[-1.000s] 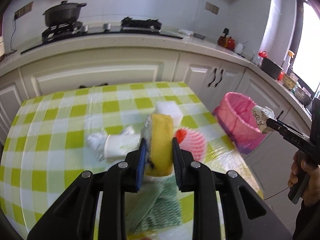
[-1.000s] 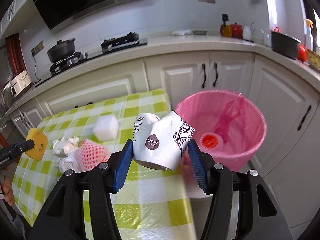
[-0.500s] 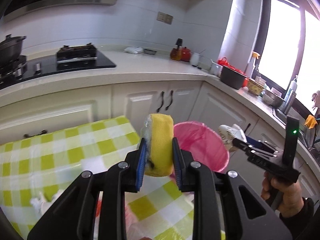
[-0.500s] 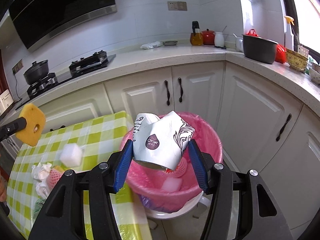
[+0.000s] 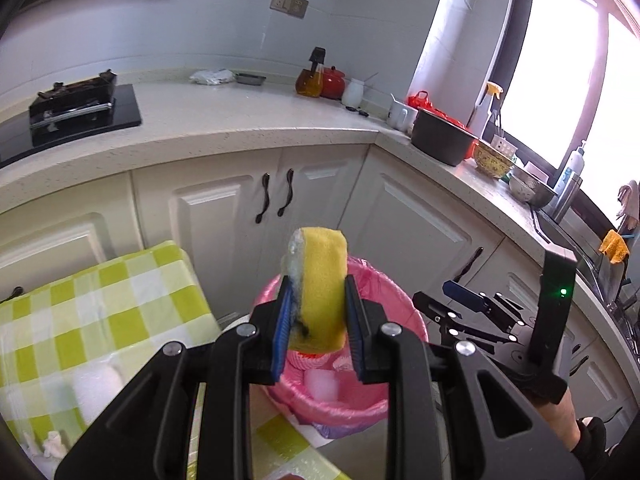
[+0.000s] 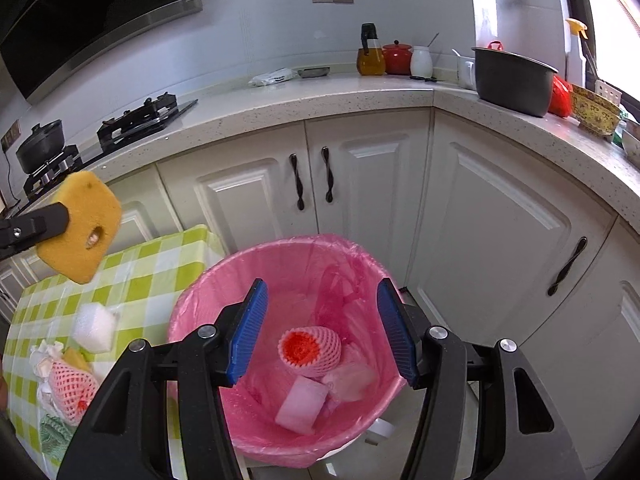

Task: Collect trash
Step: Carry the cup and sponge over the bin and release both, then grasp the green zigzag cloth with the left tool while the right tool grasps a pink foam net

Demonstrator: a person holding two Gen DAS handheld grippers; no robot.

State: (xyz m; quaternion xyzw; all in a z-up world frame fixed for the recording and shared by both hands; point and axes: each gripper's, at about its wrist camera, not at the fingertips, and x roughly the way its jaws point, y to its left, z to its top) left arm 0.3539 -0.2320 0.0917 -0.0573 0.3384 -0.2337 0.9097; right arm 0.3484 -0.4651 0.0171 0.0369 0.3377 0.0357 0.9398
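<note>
My left gripper is shut on a yellow sponge, held upright just above the near rim of the pink-lined bin. In the right wrist view that sponge hangs over the table's corner, left of the bin. My right gripper stands open and empty right over the bin's mouth; in the left wrist view this gripper is beside the bin's right rim. Inside the bin lie a pink foam net, a white foam block and some pale wrapping.
The table with the green check cloth stands left of the bin. On it lie a white foam block, a pink foam net, crumpled tissue and a green cloth. White cabinets and a counter stand behind.
My left gripper has carried the sponge rightward from over the table to the bin. The paper cup that sat in my right gripper is gone; the jaws are now empty over the bin.
</note>
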